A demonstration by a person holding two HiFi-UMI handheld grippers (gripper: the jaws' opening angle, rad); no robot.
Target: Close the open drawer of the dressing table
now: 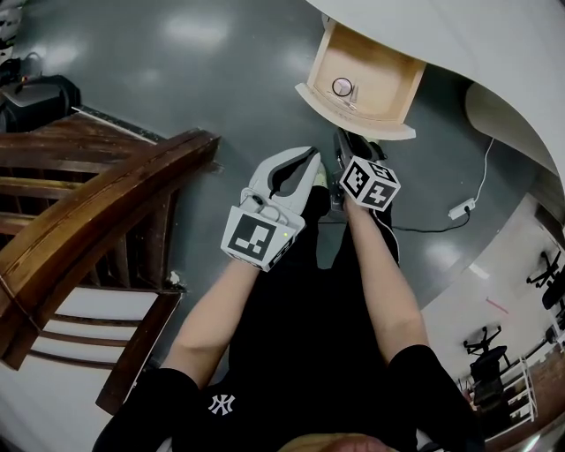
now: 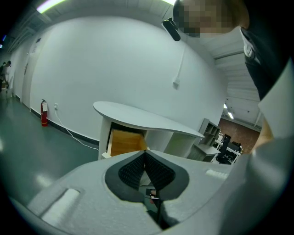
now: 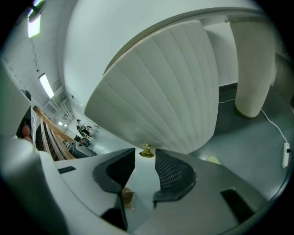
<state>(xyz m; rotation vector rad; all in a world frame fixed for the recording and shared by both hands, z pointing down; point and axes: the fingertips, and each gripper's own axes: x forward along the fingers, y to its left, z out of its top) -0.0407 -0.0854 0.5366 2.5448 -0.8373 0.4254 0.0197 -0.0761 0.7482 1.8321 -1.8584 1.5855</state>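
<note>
- Pale wooden drawer with a white ribbed front [image 1: 375,66]: pulled well out from under the white curved tabletop [image 1: 441,26] of the dressing table.
- Probably light and rigid, sliding on runners. Small round item [image 1: 342,86] inside likely to shift if shoved hard.
- Best pushed flat on the front, beside the small brass knob [image 3: 147,151]. No grasp needed.
- Left hand-held gripper [image 2: 145,153]: clenched on nothing.
- Right hand-held gripper [image 3: 145,159]: released and empty, knob just beyond its tips.

Dark wooden slatted chair [image 1: 97,203] close left of left gripper [image 1: 305,168]. Black bag [image 1: 40,97] farther left. White power strip [image 1: 461,209] on grey floor [image 1: 177,71], right of right gripper [image 1: 344,146]. Red fire extinguisher [image 2: 44,112] far ahead-left of left gripper.
</note>
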